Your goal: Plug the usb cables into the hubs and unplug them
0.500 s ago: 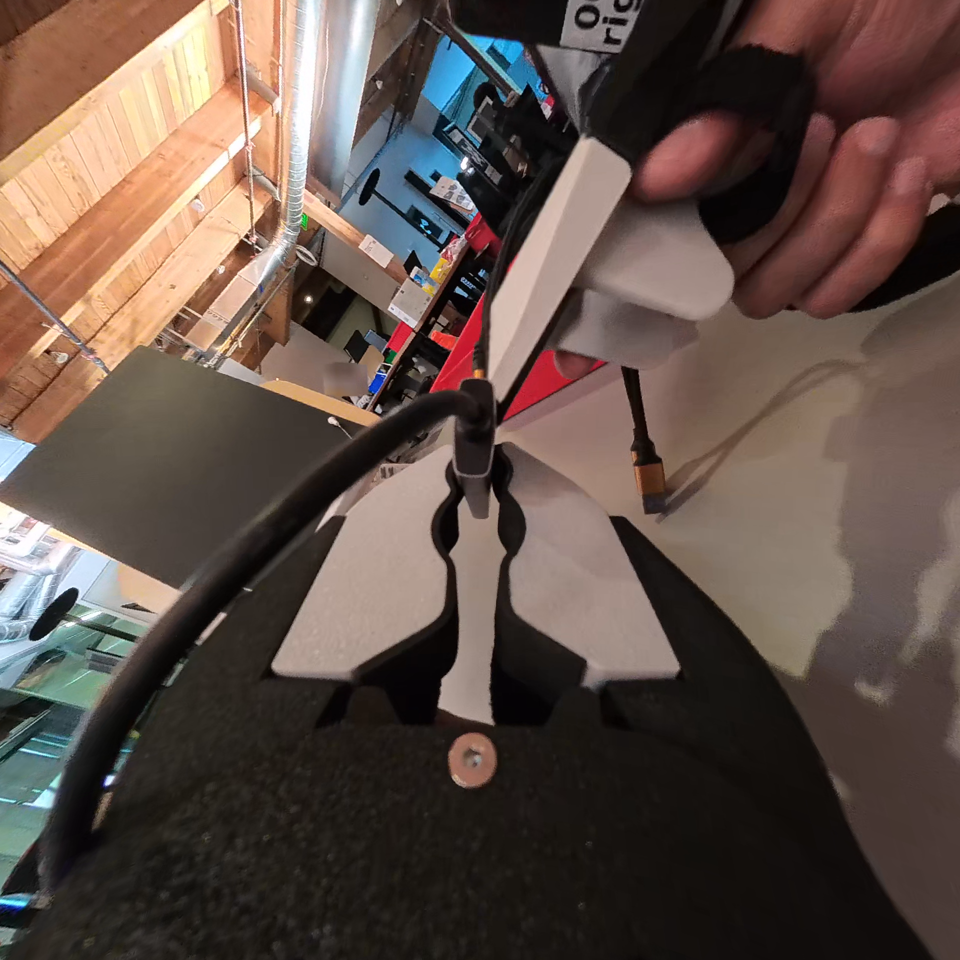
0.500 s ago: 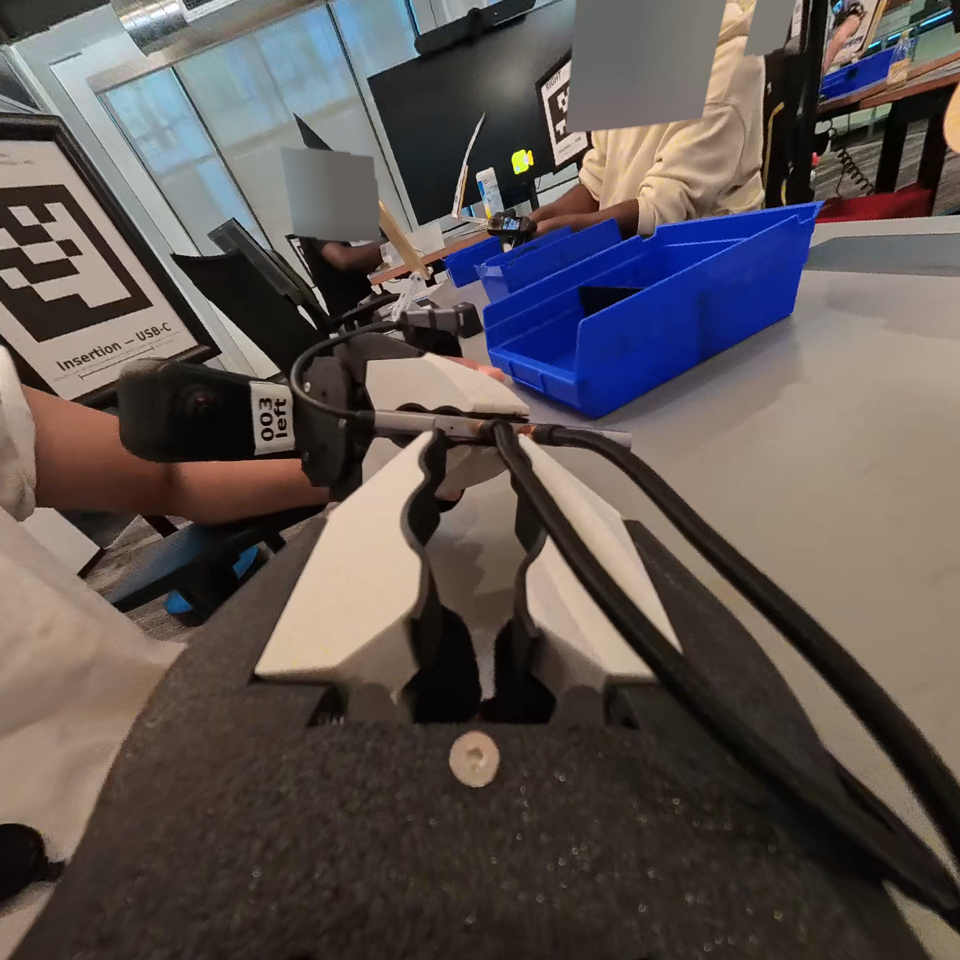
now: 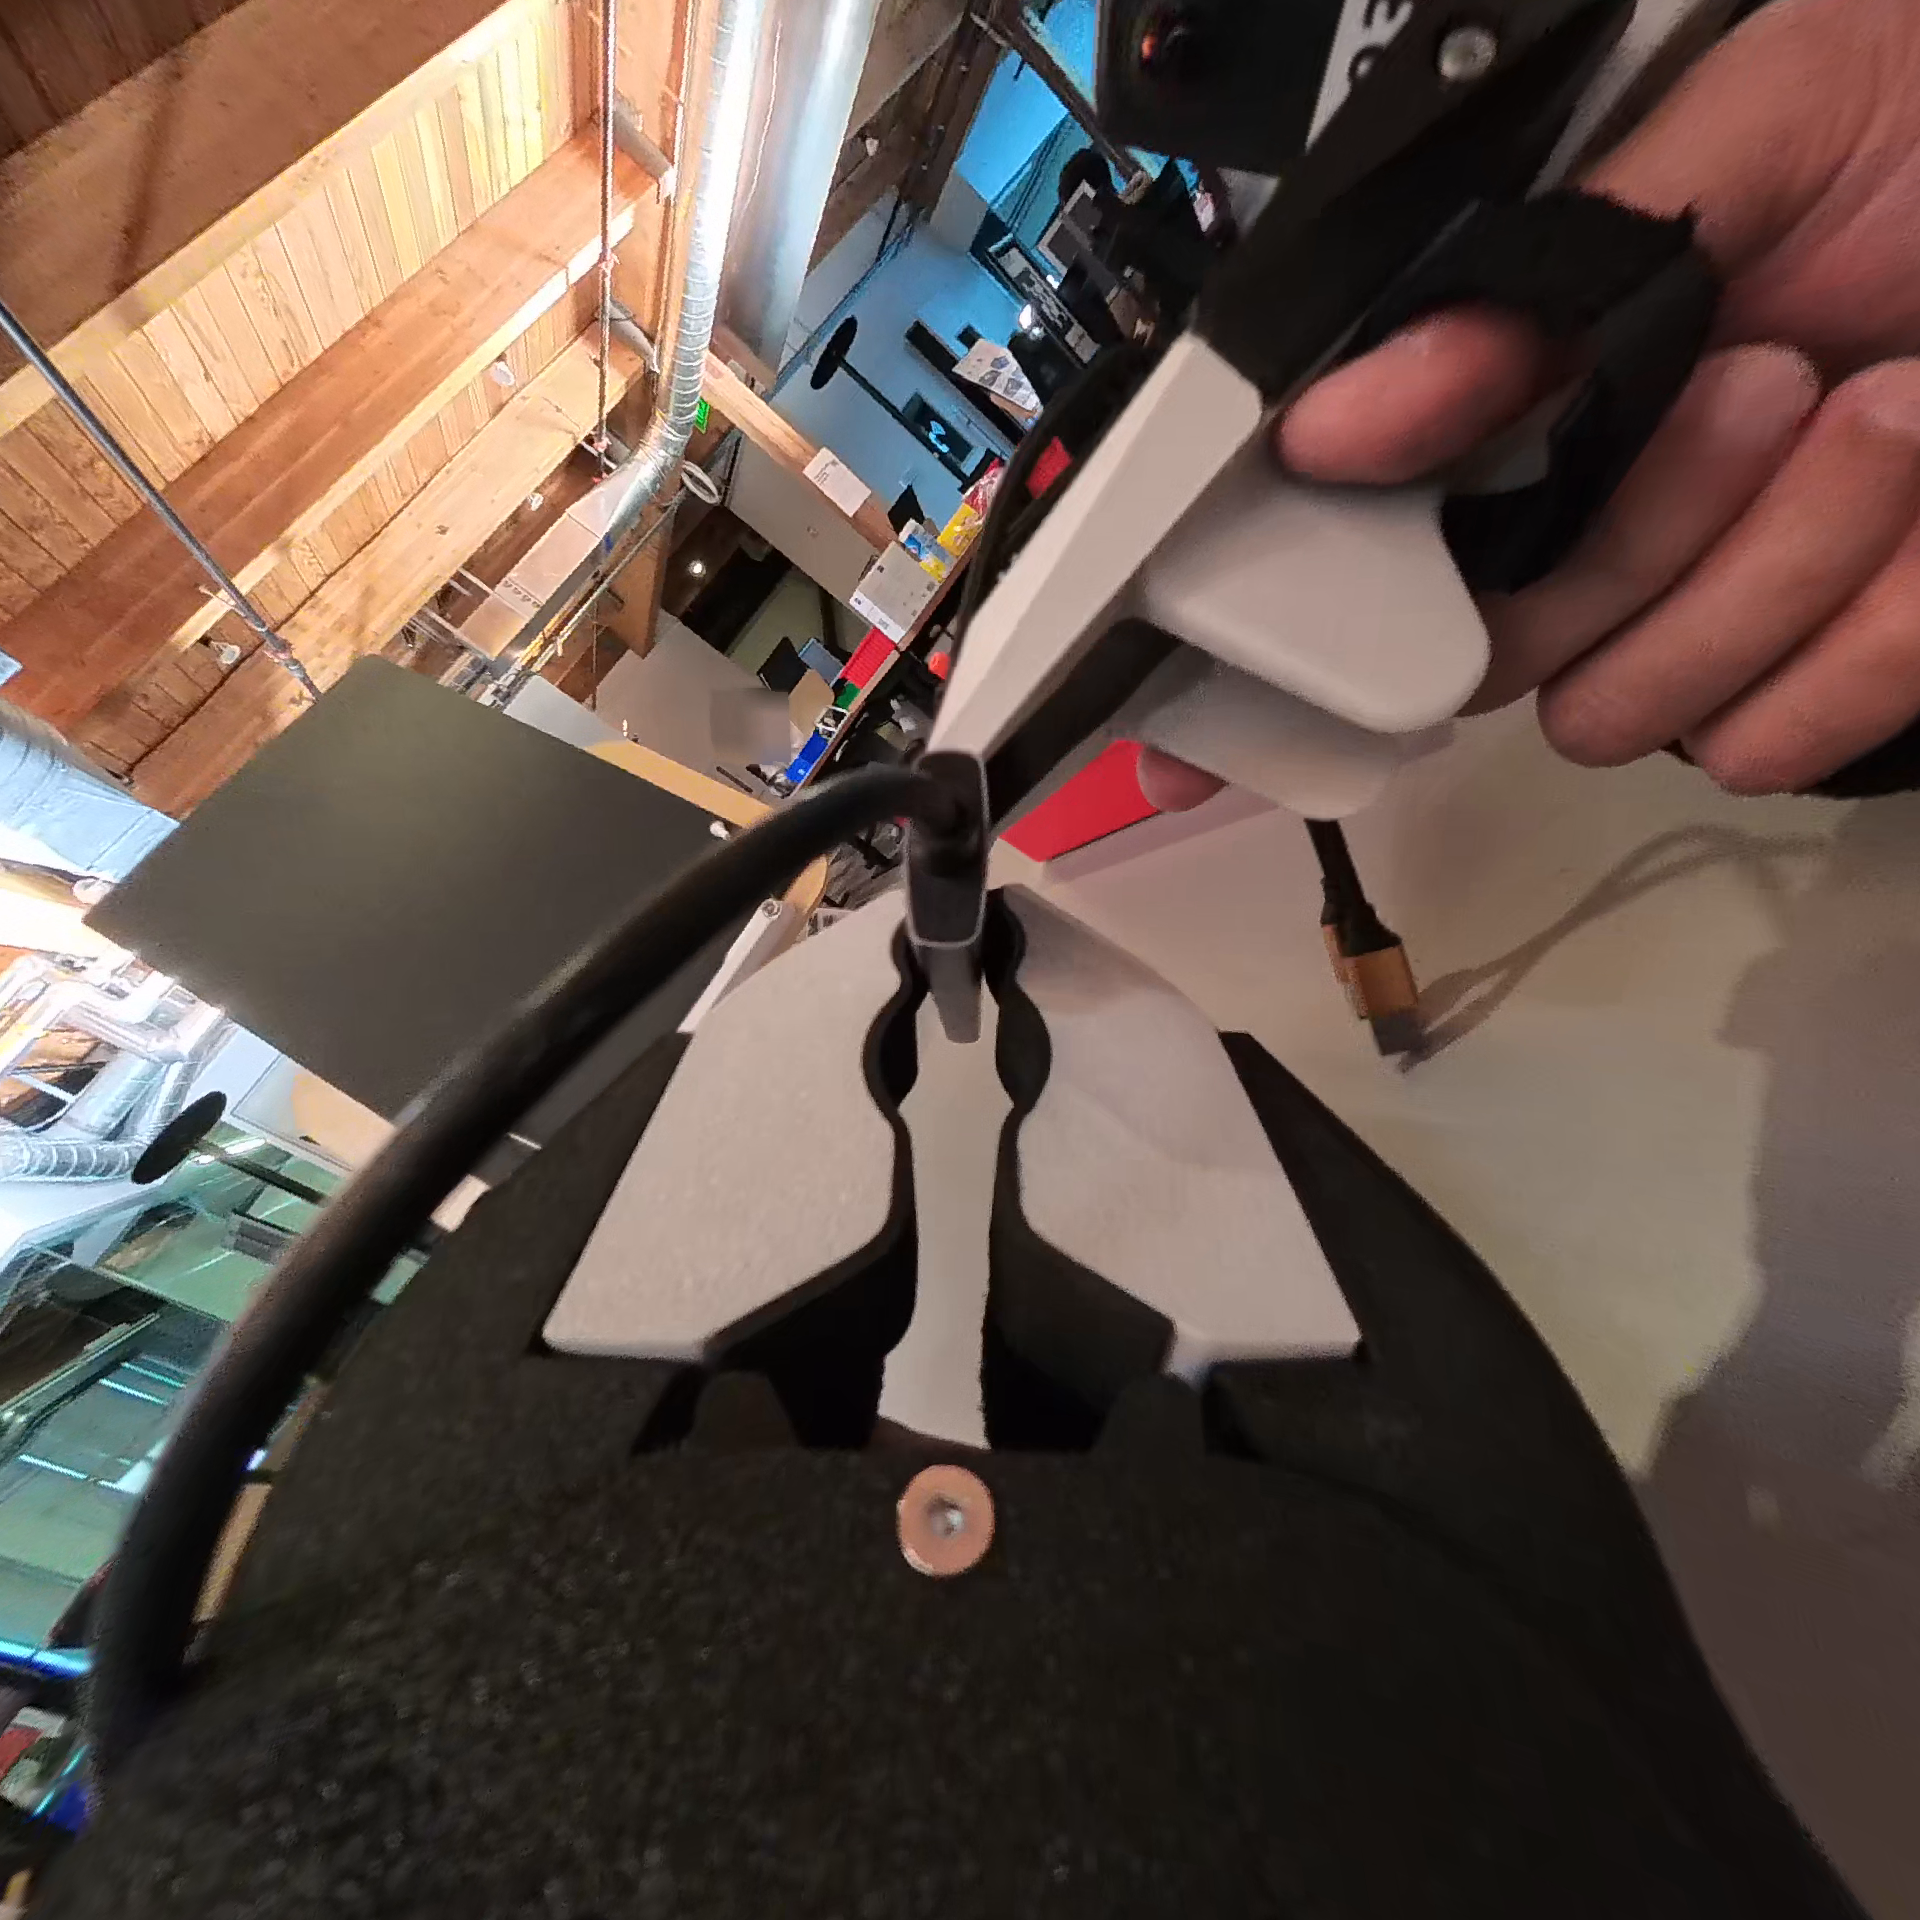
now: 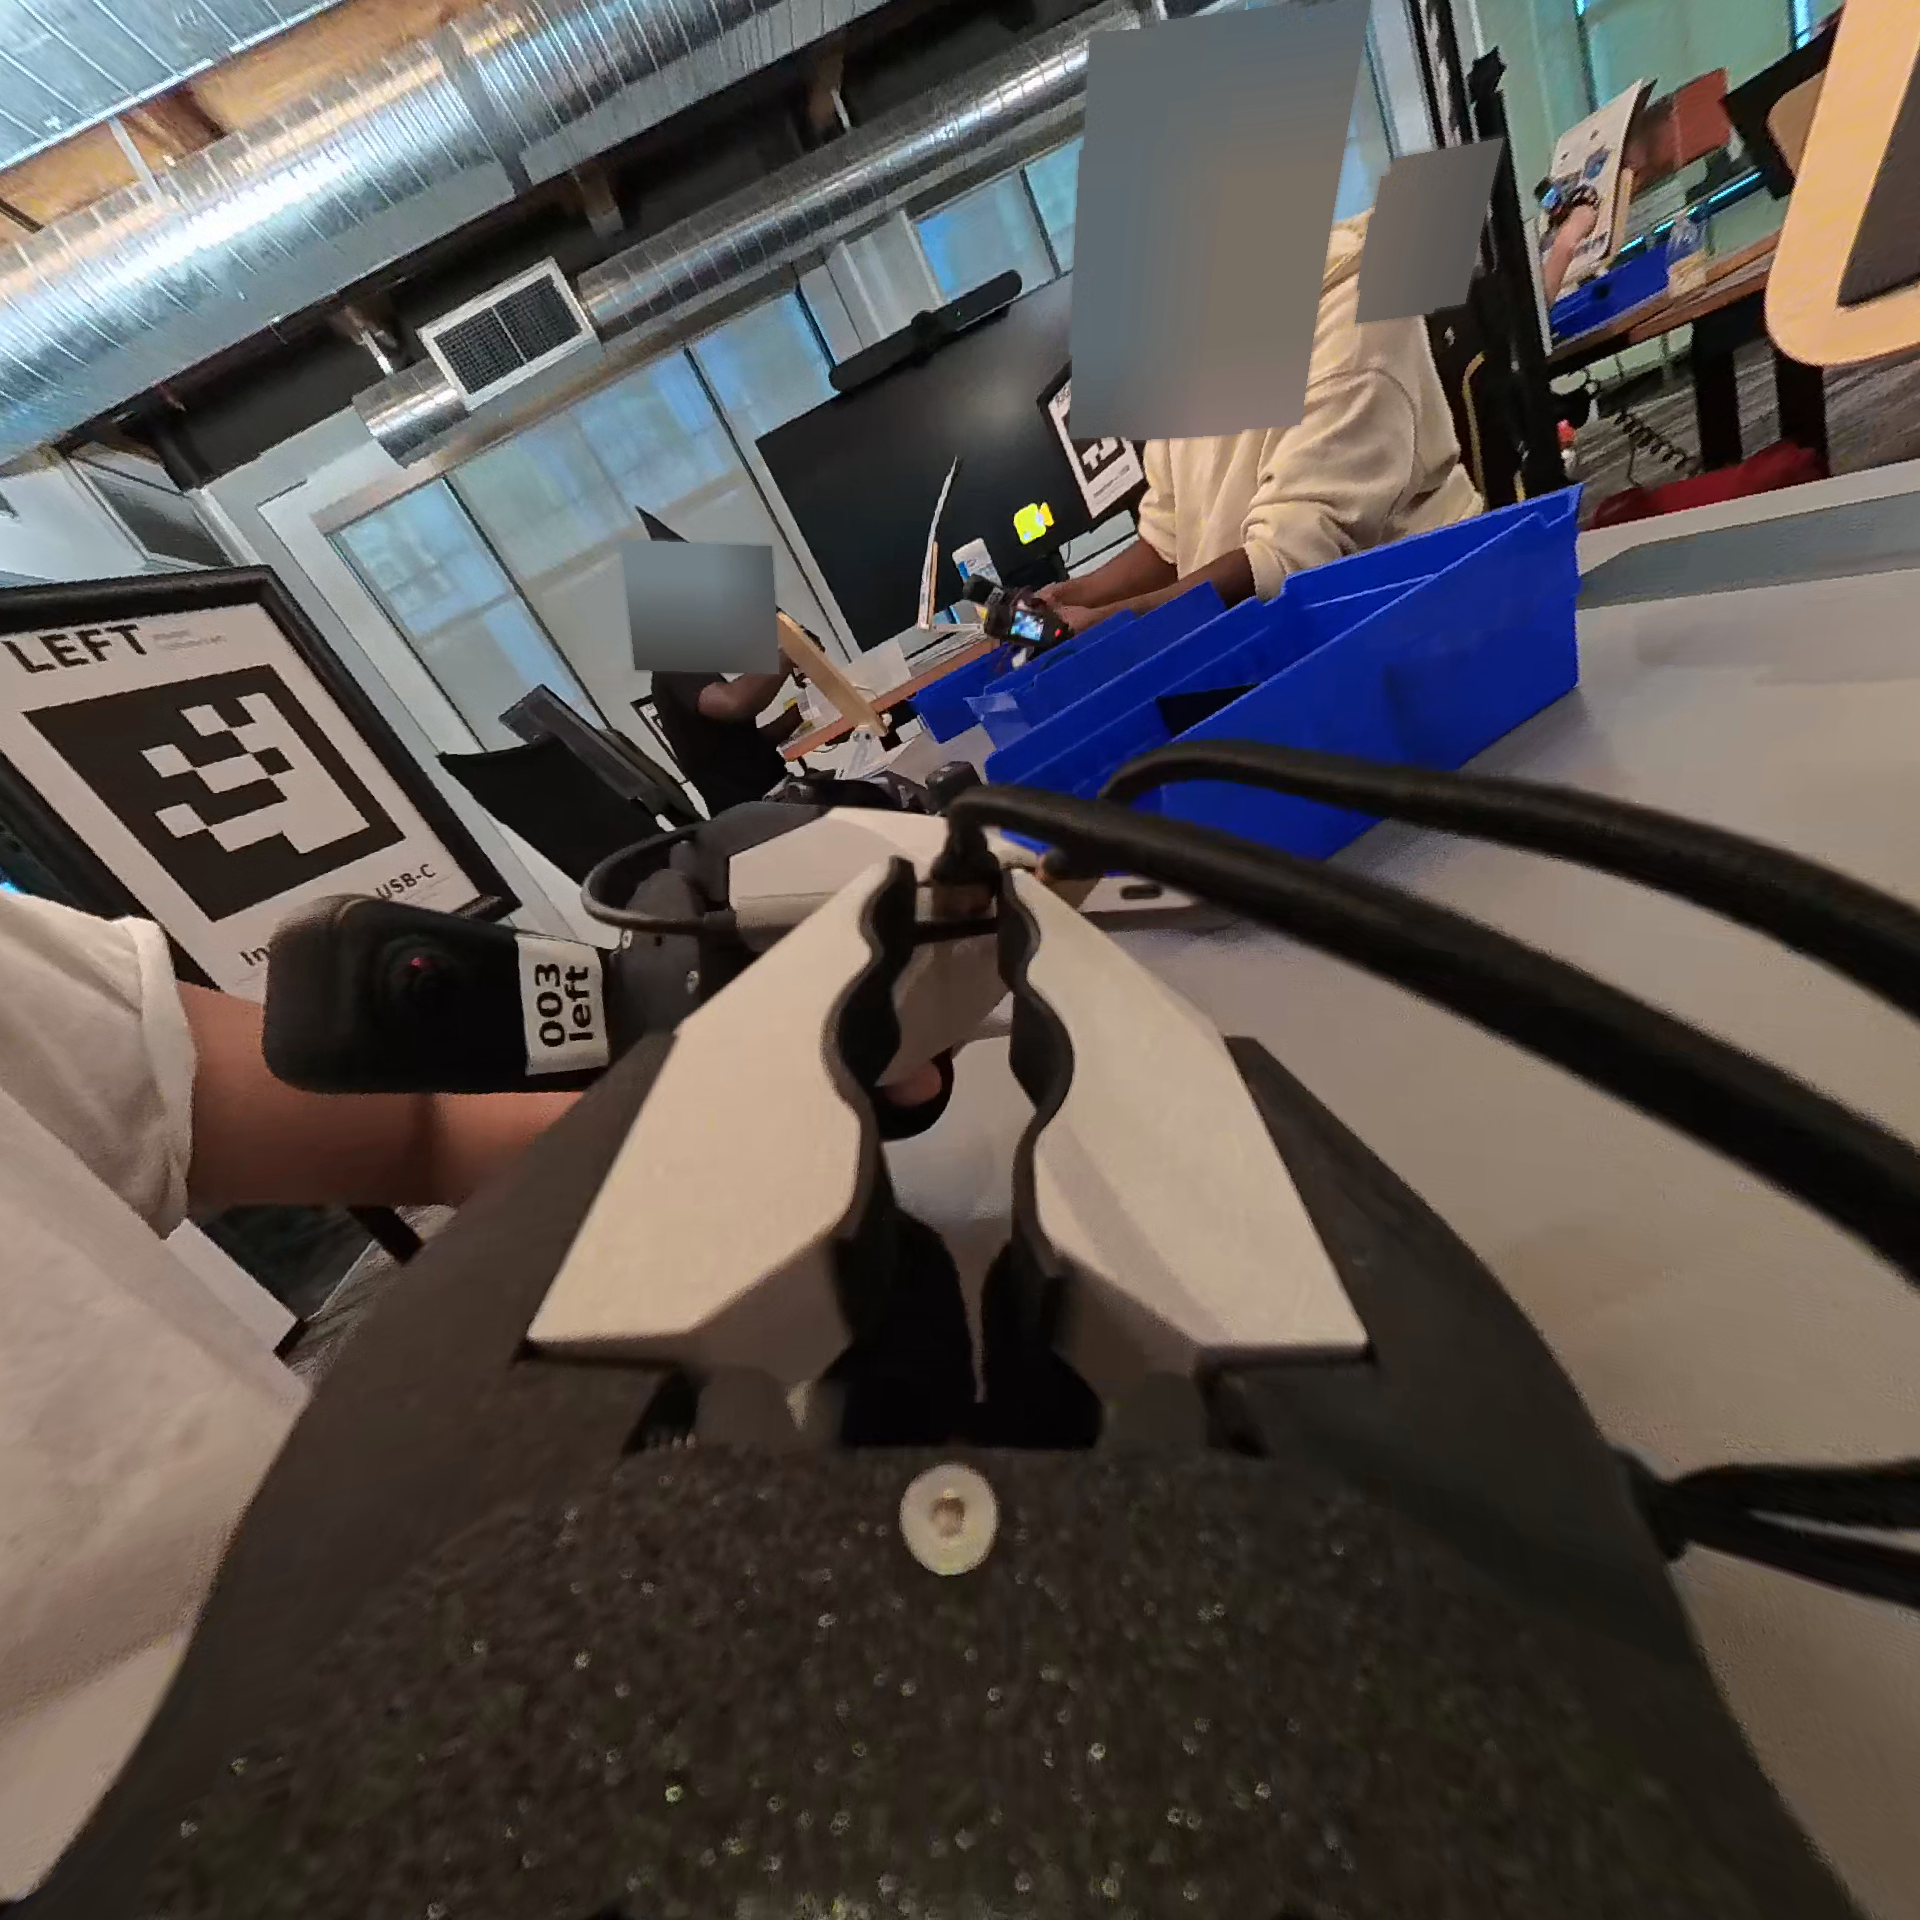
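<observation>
In the left wrist view my left gripper [image 3: 954, 940] is shut on a slim grey hub [image 3: 943, 904], held at the fingertips above the table. A black plug [image 3: 943, 795] sits in the hub's far end, and its black cable [image 3: 520, 1039] curves away to the left. My right gripper [image 3: 940, 750] comes in from the upper right with its tips at that plug. In the right wrist view the right gripper [image 4: 954, 899] is shut on the black plug [image 4: 961, 868]. Two black cables [image 4: 1455, 831] arc off to the right.
A loose cable with an orange and black plug [image 3: 1371, 977] hangs over the pale table [image 4: 1558, 1091]. Blue bins [image 4: 1351, 707] stand at the table's far side. A framed marker sign [image 4: 208, 769] stands at the left. People work at another table behind. My two grippers' fingertips are within a few centimetres of each other.
The right wrist view has tilted up. The cables that lay across the right finger now arc above it, and the plug stands between the right fingertips. The left gripper's hold is unchanged.
</observation>
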`<state>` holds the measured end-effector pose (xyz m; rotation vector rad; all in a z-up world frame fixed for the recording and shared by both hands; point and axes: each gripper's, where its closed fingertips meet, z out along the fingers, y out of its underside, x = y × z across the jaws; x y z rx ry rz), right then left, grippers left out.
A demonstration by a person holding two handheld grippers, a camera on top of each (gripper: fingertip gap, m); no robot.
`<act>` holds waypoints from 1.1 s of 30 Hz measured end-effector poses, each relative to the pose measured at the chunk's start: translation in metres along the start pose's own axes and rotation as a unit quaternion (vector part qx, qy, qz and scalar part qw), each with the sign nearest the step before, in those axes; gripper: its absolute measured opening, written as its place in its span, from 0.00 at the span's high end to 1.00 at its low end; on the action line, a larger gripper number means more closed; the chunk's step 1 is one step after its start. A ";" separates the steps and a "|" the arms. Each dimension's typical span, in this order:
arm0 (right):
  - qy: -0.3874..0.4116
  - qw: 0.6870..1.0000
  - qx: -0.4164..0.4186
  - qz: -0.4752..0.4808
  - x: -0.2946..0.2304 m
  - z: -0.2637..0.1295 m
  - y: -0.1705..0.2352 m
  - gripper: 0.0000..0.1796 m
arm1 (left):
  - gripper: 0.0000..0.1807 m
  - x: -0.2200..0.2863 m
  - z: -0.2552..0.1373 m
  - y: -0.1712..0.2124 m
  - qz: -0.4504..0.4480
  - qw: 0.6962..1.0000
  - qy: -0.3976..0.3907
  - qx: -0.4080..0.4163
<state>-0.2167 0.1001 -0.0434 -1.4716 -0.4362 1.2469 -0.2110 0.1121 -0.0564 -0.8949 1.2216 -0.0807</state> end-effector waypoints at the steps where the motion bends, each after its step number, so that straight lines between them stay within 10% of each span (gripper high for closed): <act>1: 0.000 1.000 0.002 -0.003 0.000 -0.001 0.000 0.94 | 0.95 0.000 0.000 -0.001 -0.001 1.000 0.000 0.002; 33: -0.021 0.991 0.123 0.055 -0.009 -0.001 -0.026 0.95 | 0.95 -0.012 -0.002 -0.022 -0.057 0.998 -0.030 0.000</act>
